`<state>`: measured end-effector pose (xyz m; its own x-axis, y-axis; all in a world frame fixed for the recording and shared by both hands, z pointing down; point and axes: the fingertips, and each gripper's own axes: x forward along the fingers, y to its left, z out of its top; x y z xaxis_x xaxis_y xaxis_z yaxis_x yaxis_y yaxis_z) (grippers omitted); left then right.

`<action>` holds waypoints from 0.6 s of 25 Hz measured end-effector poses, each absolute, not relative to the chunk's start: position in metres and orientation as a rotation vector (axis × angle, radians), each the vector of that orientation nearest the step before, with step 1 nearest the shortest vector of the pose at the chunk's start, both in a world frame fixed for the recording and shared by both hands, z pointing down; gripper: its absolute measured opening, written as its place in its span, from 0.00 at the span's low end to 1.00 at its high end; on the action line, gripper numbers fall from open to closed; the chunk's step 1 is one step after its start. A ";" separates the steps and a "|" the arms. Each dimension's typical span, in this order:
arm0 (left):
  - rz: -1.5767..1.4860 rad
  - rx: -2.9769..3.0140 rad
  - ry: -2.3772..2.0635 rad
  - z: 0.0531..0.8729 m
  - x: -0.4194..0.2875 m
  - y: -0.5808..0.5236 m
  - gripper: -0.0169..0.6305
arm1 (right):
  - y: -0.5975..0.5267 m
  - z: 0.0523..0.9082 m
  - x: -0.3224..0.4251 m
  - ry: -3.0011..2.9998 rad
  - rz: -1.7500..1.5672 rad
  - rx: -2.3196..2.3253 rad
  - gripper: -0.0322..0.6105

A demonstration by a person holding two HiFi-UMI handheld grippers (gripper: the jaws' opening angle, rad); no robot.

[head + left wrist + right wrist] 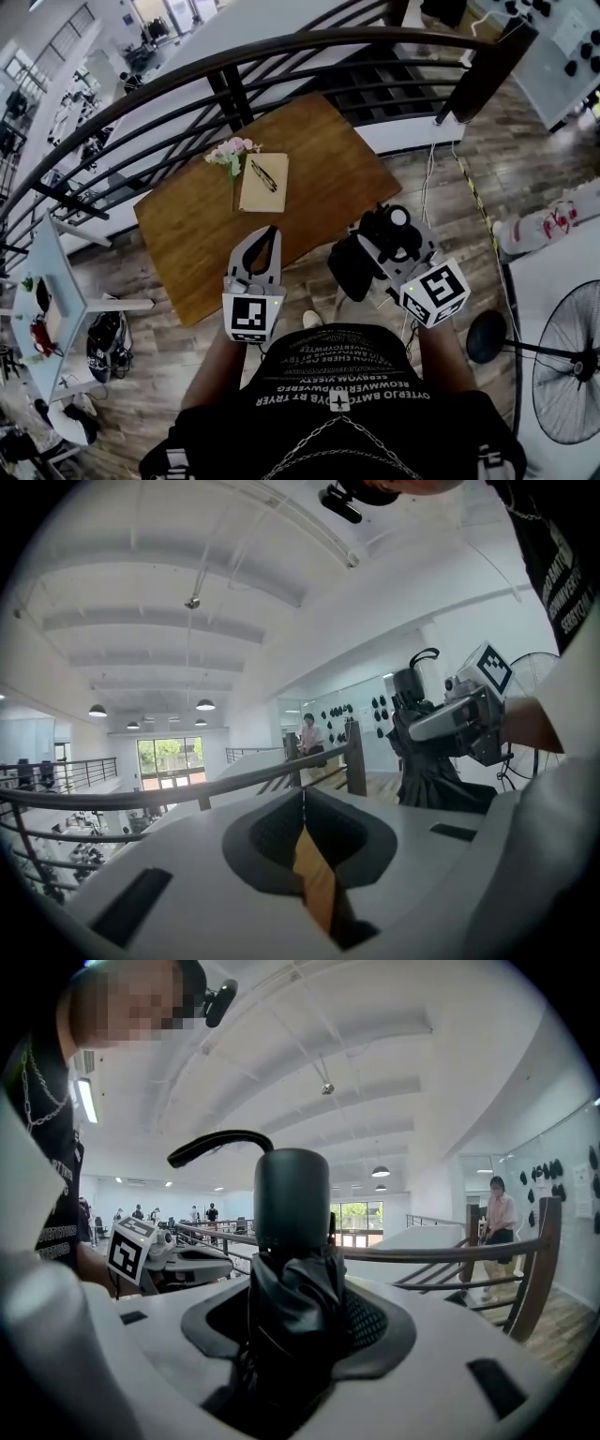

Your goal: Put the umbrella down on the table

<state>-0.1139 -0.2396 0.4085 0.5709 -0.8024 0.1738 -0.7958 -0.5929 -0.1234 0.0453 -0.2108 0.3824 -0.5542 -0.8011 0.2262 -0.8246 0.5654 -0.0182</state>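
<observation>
A folded black umbrella (361, 258) stands upright in my right gripper (380, 246), just off the near right edge of the wooden table (328, 178). In the right gripper view the jaws are shut on its bunched fabric, and the umbrella (291, 1232) rises with its handle and curved strap on top. My left gripper (270, 232) hovers over the table's near edge, to the left of the umbrella. Its tips meet with nothing between them, as the left gripper view (302, 797) shows. That view also catches the umbrella (431, 771) and the right gripper (469, 714) at its right.
A tan notebook (263, 182) with glasses on it and a bunch of pink flowers (232, 152) lie at the table's far left. A dark curved railing (281, 56) runs behind the table. A floor fan (572, 375) stands at the right. A person (497, 1222) stands far off.
</observation>
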 end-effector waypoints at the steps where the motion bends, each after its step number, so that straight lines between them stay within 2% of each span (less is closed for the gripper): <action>1: -0.326 -2.754 1.405 0.408 -0.111 -0.243 0.07 | -0.215 0.384 0.047 -2.609 0.183 1.363 0.43; 15: -0.340 -2.716 1.496 0.403 -0.078 -0.313 0.07 | -0.298 0.387 0.078 -2.664 0.193 1.250 0.43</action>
<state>-0.0777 -0.3126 0.4027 0.5163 -0.8375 0.1788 -0.8326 -0.5398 -0.1239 0.0781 -0.2977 0.3865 -0.6256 -0.7460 0.2284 -0.7712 0.6356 -0.0361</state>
